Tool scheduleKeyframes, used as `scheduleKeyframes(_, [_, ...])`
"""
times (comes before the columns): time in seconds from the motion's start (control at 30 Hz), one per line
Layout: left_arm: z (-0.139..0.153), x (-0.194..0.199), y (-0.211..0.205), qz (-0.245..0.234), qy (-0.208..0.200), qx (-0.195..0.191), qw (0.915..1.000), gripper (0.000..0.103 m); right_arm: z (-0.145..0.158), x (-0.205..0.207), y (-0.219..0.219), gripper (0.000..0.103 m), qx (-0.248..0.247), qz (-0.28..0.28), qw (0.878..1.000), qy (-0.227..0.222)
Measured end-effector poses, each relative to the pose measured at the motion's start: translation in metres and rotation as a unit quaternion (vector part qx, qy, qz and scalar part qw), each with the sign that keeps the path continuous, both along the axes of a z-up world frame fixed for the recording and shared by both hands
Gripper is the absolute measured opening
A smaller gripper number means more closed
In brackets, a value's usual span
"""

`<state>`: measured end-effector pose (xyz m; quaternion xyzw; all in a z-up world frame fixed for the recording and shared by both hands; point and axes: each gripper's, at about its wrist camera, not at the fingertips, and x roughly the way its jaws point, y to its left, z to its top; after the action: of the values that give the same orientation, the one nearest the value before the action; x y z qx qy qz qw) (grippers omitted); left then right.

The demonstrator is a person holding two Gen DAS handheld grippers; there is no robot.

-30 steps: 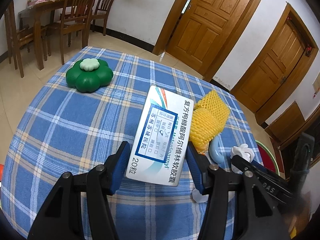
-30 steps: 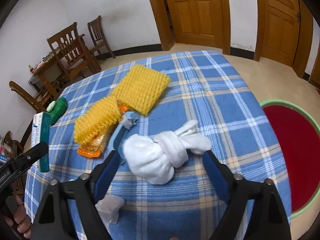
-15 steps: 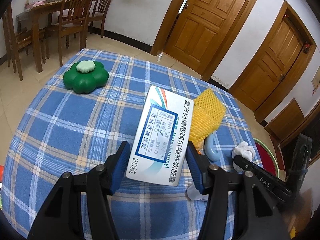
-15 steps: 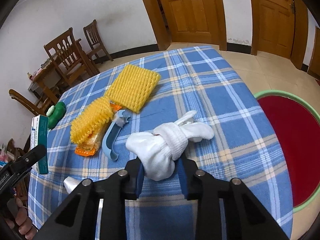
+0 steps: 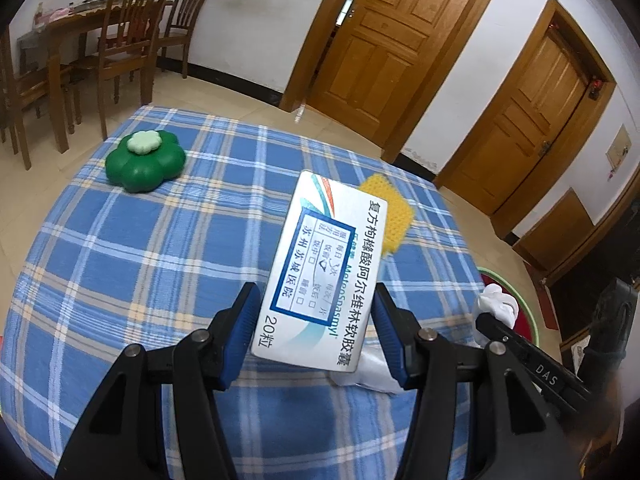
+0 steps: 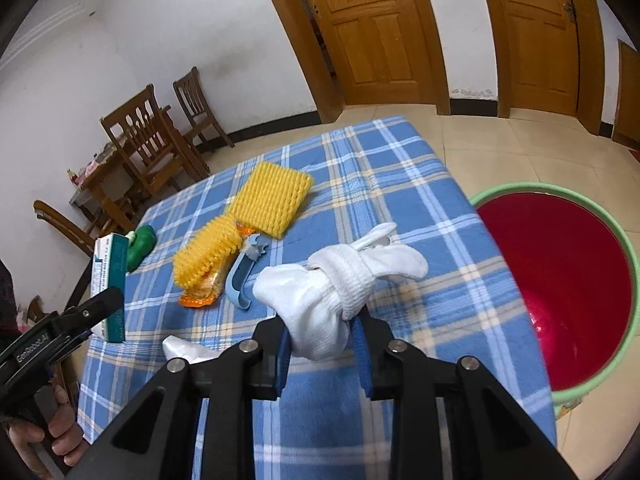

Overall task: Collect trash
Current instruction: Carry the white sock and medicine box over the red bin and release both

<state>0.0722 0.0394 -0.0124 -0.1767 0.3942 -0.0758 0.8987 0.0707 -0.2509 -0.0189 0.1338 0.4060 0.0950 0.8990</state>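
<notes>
My left gripper is shut on a white medicine box with blue print and holds it above the blue plaid table. The box also shows in the right wrist view. My right gripper is shut on a knotted white cloth bundle, lifted off the table near its right edge. The bundle shows small in the left wrist view. A red bin with a green rim stands on the floor right of the table.
On the table lie two yellow foam nets, an orange wrapper, a blue plastic piece, a crumpled white tissue and a green flower-shaped box. Wooden chairs and doors stand behind.
My right gripper closed on the white bundle and lifted it toward the table's right edge. My left gripper rose higher with the box still in it.
</notes>
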Motion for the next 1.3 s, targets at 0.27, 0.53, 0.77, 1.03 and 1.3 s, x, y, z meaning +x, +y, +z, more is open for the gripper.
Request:
scheduleKeyframes(0.27, [0.01,-0.003,-0.026,-0.032,-0.003,-0.001,0.9995,0.057,0.012,-0.022,-0.025,0.029,0.018,-0.023,0.999,-0.02])
scheduleKeyframes(0.53, [0.017,-0.004,-0.062,-0.074,-0.004,0.011,0.9972,0.057,0.021,-0.037,-0.058,0.029,0.035,-0.057,0.997,-0.025])
scheduleKeyframes(0.77, [0.023,0.002,-0.101,-0.121,-0.001,0.023,0.9924,0.057,0.024,-0.048,-0.09,0.029,0.035,-0.095,0.994,-0.027])
scheduleKeyframes(1.03, [0.025,0.019,-0.144,-0.165,0.008,0.031,0.9858,0.057,0.013,-0.053,-0.127,0.03,0.035,-0.139,0.99,-0.018])
scheduleKeyframes(1.3, [0.018,0.042,-0.192,-0.203,0.02,0.039,0.9781,0.057,-0.004,-0.05,-0.159,0.031,0.032,-0.166,0.986,0.001])
